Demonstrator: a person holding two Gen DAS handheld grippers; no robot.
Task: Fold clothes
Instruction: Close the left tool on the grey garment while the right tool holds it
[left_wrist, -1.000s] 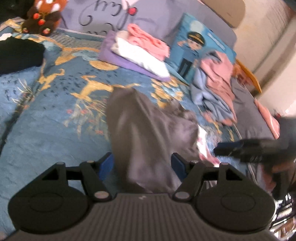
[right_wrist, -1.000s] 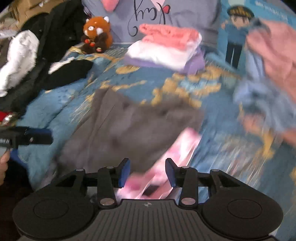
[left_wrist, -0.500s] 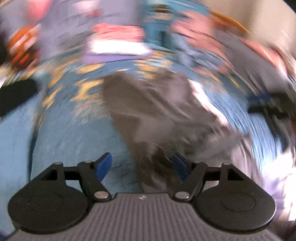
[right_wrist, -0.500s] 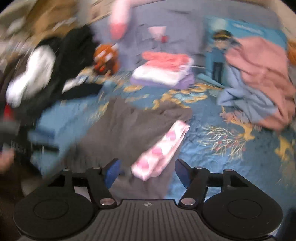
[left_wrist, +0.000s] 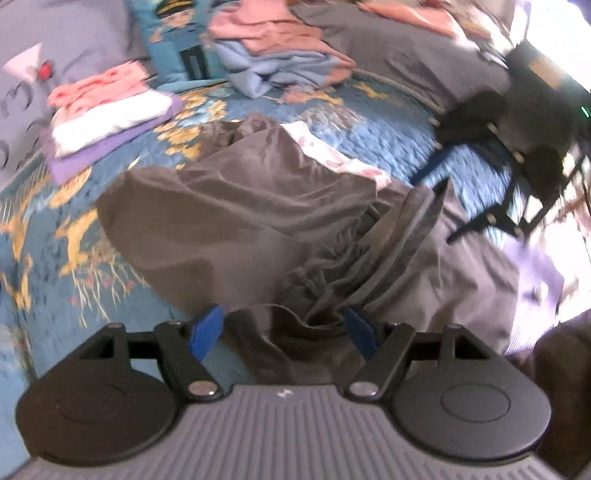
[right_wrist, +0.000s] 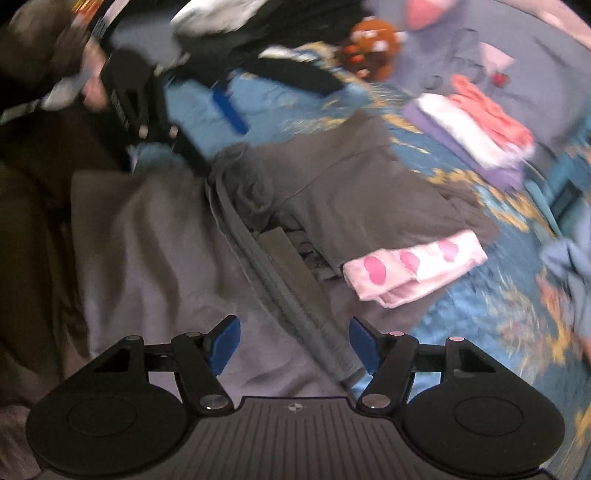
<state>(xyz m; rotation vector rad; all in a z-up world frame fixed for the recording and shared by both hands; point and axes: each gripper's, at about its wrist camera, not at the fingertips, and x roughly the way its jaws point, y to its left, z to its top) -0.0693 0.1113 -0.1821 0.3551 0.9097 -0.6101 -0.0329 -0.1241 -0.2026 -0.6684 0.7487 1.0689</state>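
One grey garment (left_wrist: 236, 206), one pink-heart cloth (right_wrist: 413, 269), two open claws.

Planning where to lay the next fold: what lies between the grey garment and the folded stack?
Only bare blue bedspread separates the grey garment from the folded stack, in the left wrist view.

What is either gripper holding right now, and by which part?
Nothing. The left gripper and the right gripper both stand open over the grey garment; the right's jaws have just been opening. The cloth lies between the blue pads, unpinched.
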